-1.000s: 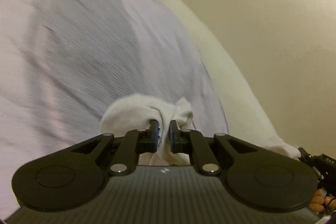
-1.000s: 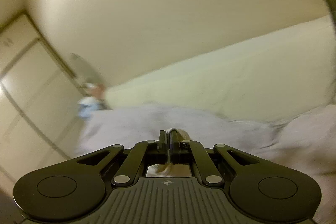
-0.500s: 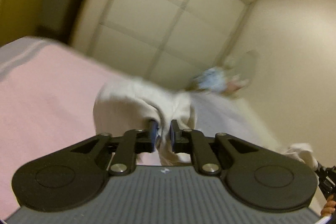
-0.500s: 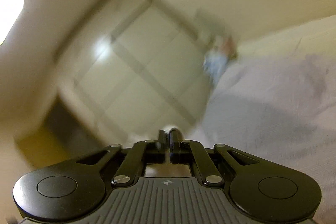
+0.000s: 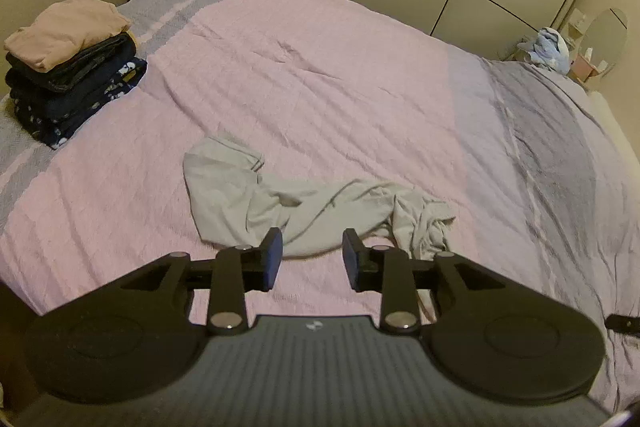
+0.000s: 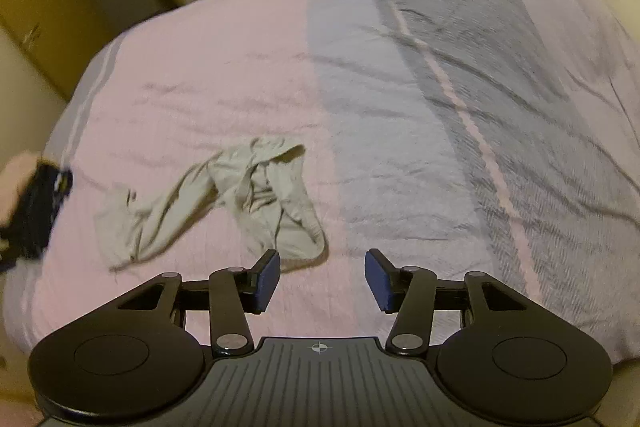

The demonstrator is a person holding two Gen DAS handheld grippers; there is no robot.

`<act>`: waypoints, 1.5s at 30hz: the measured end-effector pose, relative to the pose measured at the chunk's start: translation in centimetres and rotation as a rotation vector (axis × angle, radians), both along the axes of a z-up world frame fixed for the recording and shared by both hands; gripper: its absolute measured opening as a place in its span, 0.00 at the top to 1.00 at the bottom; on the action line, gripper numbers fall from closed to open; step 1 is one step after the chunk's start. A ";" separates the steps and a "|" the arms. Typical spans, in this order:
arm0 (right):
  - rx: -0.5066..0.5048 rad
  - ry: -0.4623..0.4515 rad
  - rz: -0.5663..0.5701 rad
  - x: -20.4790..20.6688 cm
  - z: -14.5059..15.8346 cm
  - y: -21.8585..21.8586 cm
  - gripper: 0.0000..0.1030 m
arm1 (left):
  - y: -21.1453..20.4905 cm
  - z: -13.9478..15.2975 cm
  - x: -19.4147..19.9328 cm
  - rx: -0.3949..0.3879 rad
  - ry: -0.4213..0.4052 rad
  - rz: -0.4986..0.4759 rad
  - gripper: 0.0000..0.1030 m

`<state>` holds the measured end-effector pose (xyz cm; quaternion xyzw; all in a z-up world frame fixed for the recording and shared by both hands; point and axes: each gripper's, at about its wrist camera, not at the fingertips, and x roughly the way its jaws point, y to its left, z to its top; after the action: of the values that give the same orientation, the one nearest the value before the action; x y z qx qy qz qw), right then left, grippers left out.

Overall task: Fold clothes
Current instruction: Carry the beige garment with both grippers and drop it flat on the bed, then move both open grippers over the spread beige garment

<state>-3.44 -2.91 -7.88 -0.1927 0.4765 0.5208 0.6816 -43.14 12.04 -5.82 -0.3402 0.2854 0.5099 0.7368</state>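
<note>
Now garment dropped, both claws opened.

Pretty dim, yellowish indoor light all over. The left wrist view is fairly sharp, with soft shadows under the crumpled light grey garment. The right wrist view is motion-smeared, worst at the left edge. Fisheye bends both frames' corners.

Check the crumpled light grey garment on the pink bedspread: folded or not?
Not folded. The light grey garment lies crumpled and twisted on the pink bedspread, edges bunched.
</note>
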 end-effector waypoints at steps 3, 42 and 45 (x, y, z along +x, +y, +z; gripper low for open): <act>-0.036 -0.003 0.041 -1.2 -1.2 -0.8 0.49 | -2.6 -0.5 -0.1 -0.003 0.047 -0.001 0.73; -0.105 -0.017 0.129 -5.2 -2.8 -3.0 0.49 | -8.6 -3.7 2.1 -0.040 0.158 -0.124 0.72; -0.137 -0.020 0.101 -6.0 -3.6 -0.7 0.49 | -5.5 -4.5 2.1 -0.061 0.167 -0.164 0.72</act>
<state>-9.41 -3.65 -11.53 -0.2677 0.4939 0.5186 0.6446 -41.06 6.55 -10.37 -0.2944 0.3881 0.4654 0.7390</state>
